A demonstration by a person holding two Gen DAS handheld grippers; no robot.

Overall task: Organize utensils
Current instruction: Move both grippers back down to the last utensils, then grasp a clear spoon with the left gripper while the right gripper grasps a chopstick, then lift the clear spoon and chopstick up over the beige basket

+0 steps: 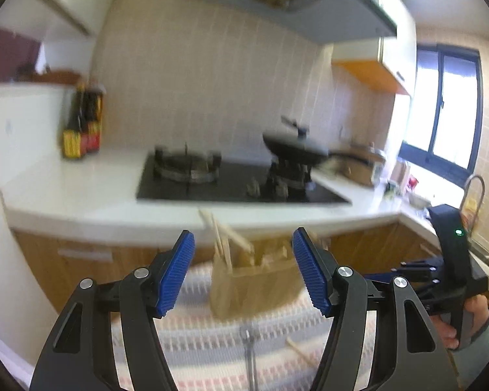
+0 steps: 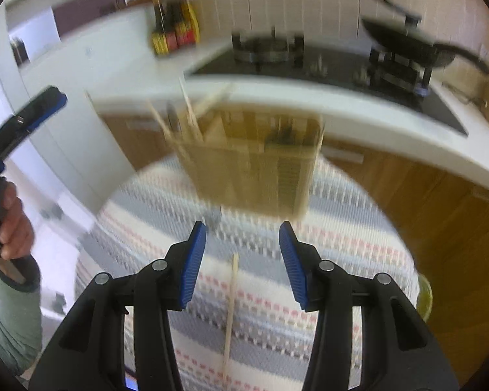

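A wooden utensil holder (image 1: 254,280) stands on a round table with a striped cloth (image 1: 212,352); several chopsticks (image 1: 221,238) stick out of its left compartment. It also shows in the right wrist view (image 2: 254,169), blurred. A single chopstick (image 2: 231,306) lies on the cloth below my right gripper (image 2: 243,251), which is open and empty. A metal utensil (image 1: 249,355) and another chopstick (image 1: 298,348) lie on the cloth in front of the holder. My left gripper (image 1: 243,260) is open and empty, above the table and facing the holder.
A white counter (image 1: 81,195) runs behind the table with a black gas hob (image 1: 231,182), a wok (image 1: 296,151) and sauce bottles (image 1: 83,123). Wooden cabinet fronts (image 1: 81,267) are below. A sink tap (image 1: 472,189) stands at the right.
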